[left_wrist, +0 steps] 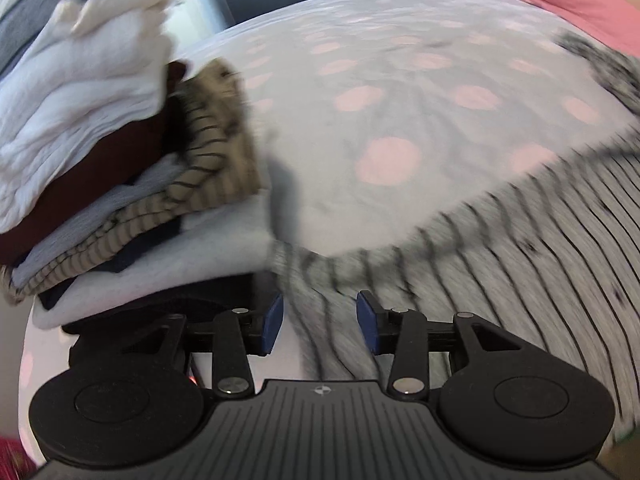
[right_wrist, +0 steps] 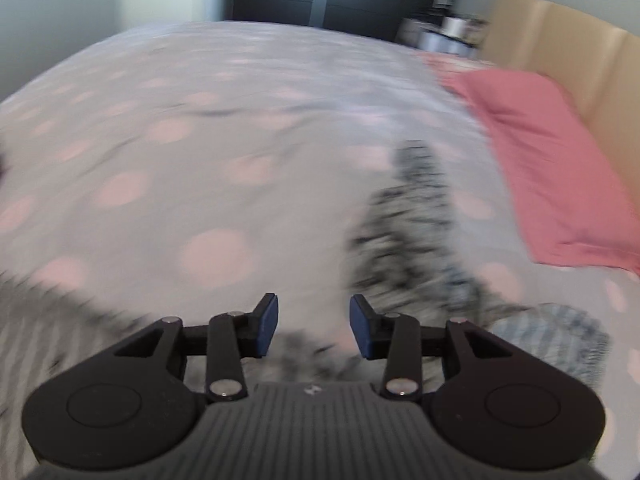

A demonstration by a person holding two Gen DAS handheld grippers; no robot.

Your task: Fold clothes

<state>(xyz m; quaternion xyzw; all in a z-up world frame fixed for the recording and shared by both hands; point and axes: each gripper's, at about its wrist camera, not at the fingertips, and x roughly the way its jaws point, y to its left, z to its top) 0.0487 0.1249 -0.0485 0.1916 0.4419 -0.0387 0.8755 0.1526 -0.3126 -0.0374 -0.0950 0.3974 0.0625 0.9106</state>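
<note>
A grey garment with thin black stripes (left_wrist: 500,264) lies spread on the bed, filling the lower right of the left wrist view. My left gripper (left_wrist: 320,320) is open and empty, just above the garment's near left edge. In the right wrist view a blurred striped sleeve or strip of the garment (right_wrist: 404,232) runs away from me across the bed. My right gripper (right_wrist: 314,326) is open and empty, low over the garment's edge, with the sleeve just to its right.
A stack of folded clothes (left_wrist: 100,160) stands at the left, close to my left gripper. The bed has a white cover with pink dots (right_wrist: 200,160). A pink pillow (right_wrist: 560,168) and a beige headboard (right_wrist: 560,48) are at the right. A small striped piece (right_wrist: 548,336) lies at the lower right.
</note>
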